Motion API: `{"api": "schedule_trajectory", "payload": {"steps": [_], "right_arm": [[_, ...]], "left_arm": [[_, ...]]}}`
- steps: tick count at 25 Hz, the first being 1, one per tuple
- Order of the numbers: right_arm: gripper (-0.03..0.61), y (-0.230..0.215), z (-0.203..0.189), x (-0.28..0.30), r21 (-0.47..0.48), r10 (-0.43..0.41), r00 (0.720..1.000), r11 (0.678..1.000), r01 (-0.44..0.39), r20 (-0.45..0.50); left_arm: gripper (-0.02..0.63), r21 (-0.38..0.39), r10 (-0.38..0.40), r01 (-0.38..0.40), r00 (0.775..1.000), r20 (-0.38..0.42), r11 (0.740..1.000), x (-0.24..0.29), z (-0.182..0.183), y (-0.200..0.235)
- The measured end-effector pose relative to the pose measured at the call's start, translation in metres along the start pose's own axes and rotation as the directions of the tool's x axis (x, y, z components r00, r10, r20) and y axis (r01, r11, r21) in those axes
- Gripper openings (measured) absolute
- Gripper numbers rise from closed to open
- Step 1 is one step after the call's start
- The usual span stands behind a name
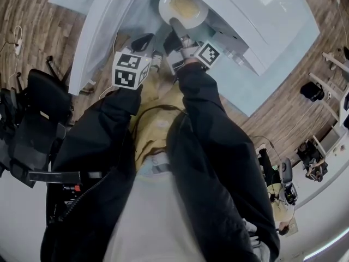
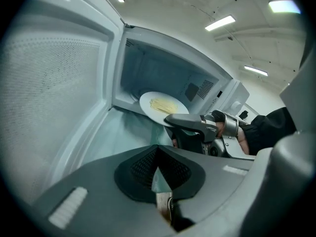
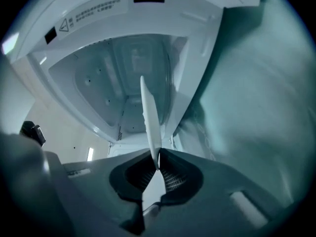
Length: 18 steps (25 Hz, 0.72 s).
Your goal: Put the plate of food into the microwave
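A white plate [image 1: 182, 7] of pale yellow food hangs at the mouth of the open microwave [image 1: 256, 21]. My right gripper [image 1: 175, 25] is shut on its near rim. In the left gripper view the plate [image 2: 160, 105] sits level, partly inside the cavity [image 2: 163, 73], with the right gripper [image 2: 174, 119] clamped on its edge. In the right gripper view the plate [image 3: 149, 117] shows edge-on between that gripper's [image 3: 157, 158] pads, in front of the cavity [image 3: 123, 73]. My left gripper [image 1: 143, 41] hovers beside the open door [image 1: 101, 31], shut and holding nothing [image 2: 158, 149].
The microwave door [image 2: 54, 98] swings wide on the left. The microwave stands on a pale teal table [image 1: 262, 94]. A black chair [image 1: 38, 119] stands at the left on the wooden floor. Dark equipment [image 1: 313, 90] lies at the far right.
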State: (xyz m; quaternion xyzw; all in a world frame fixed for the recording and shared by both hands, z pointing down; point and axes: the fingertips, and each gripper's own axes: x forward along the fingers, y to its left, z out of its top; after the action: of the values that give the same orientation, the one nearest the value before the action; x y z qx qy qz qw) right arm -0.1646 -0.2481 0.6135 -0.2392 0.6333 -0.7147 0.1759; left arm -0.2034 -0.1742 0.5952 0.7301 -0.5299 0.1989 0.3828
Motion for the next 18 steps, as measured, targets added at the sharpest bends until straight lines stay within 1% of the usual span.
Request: {"api": "schedule_trajectory", "payload": {"steps": [10,12,16,18], "right_arm": [[0.012,-0.002,0.020,0.027,0.051,0.004,0.998,0.999,-0.007,0.069],[0.012,-0.002,0.025,0.027,0.074,-0.004,0.996,0.997,-0.003,0.094],[0.015,-0.003,0.040,0.029,0.143,-0.018,0.985,0.990,-0.007,0.173],[0.015,-0.005,0.042,0.032,0.147,-0.031,0.985,0.989,0.006,0.171]], "left_arm": [[0.000,-0.031,0.014,-0.014,1.000,-0.007,0.999,0.000,-0.006,0.012],[0.000,-0.034,0.013,-0.014,1.000,-0.007,0.999,0.000,-0.007,0.012],[0.000,-0.042,0.013,-0.014,1.000,-0.010,0.999,0.001,-0.010,0.013],[0.000,-0.045,0.014,-0.014,1.000,-0.013,0.999,0.001,-0.013,0.013]]}}
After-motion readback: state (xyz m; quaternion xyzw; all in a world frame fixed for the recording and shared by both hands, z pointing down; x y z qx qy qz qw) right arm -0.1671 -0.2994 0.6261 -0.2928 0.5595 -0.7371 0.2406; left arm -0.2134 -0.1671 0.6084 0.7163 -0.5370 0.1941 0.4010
